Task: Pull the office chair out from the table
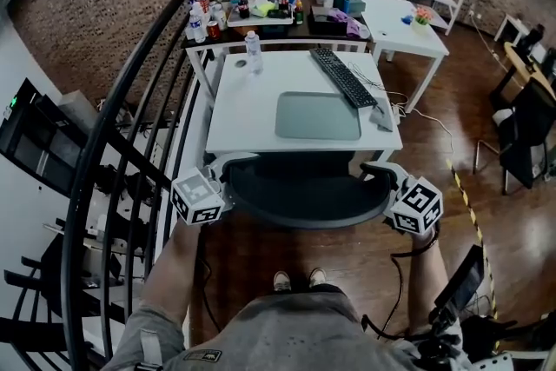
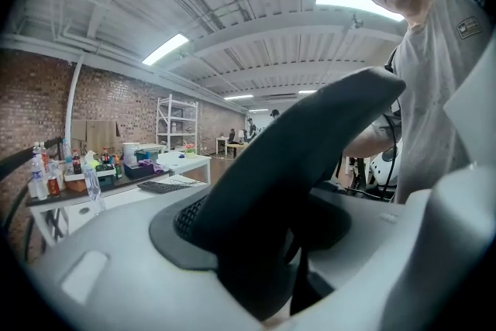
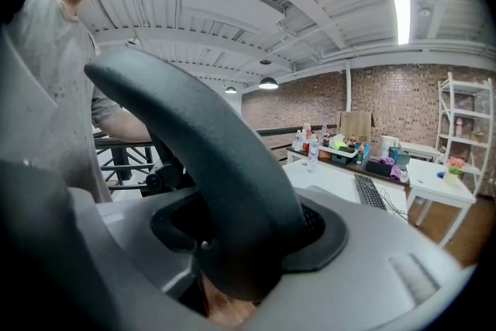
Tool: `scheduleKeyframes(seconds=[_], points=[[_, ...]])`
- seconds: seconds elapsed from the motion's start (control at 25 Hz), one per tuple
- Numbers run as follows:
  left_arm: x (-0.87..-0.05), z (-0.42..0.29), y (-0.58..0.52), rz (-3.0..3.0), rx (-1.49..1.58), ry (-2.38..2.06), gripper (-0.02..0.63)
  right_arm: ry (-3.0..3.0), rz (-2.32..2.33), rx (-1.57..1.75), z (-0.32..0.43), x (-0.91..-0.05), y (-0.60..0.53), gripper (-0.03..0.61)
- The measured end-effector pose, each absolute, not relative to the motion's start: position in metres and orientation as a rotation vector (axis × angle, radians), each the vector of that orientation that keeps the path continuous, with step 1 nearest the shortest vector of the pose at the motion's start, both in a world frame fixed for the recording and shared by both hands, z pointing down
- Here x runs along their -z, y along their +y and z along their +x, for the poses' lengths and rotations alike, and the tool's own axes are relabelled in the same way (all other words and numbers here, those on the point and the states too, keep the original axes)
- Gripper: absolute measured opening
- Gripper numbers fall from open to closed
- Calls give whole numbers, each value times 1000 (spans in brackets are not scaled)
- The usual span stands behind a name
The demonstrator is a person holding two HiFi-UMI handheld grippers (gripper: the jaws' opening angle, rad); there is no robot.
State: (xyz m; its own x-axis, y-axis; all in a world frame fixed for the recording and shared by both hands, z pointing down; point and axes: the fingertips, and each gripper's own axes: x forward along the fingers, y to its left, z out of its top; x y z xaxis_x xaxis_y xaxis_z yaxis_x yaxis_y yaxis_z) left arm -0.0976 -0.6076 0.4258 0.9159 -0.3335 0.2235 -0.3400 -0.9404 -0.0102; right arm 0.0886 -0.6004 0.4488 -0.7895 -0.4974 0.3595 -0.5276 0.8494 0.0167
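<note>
The office chair's black curved backrest [image 1: 304, 197] stands at the near edge of the white table [image 1: 248, 104], its seat tucked under. My left gripper [image 1: 224, 183] is clamped on the backrest's left end, my right gripper [image 1: 379, 180] on its right end. In the left gripper view the dark backrest rim [image 2: 294, 147] fills the gap between the grey jaws of that gripper [image 2: 283, 248]. The right gripper view has the same rim [image 3: 213, 151] wedged between the jaws of the right gripper [image 3: 225, 267]. The chair's seat and wheels are hidden.
On the table lie a grey mat [image 1: 318, 115], a black keyboard [image 1: 343, 76] and a water bottle [image 1: 253, 50]. A black stair railing [image 1: 130, 122] runs close along the left. A cluttered table [image 1: 261, 9] stands behind. My shoes [image 1: 295, 279] are on the wooden floor behind the chair.
</note>
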Motion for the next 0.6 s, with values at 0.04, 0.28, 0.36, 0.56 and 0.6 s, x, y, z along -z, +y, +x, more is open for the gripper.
scheduleKeyframes(seconds=[0.04, 0.28, 0.36, 0.56, 0.6], points=[[-426, -98, -602, 3045, -345, -530, 255, -2674, 765, -120, 88, -449, -595, 250], [-428, -95, -575, 3034, -349, -543, 258, -2674, 757, -119, 91, -450, -565, 244], [-428, -95, -565, 3030, -350, -560, 261, -2677, 754, -113, 91, -450, -555, 244], [-427, -88, -539, 3018, -342, -624, 279, -2686, 737, -90, 97, -451, -529, 242], [-428, -85, -533, 3015, -341, -632, 281, -2686, 735, -88, 100, -451, -524, 242]])
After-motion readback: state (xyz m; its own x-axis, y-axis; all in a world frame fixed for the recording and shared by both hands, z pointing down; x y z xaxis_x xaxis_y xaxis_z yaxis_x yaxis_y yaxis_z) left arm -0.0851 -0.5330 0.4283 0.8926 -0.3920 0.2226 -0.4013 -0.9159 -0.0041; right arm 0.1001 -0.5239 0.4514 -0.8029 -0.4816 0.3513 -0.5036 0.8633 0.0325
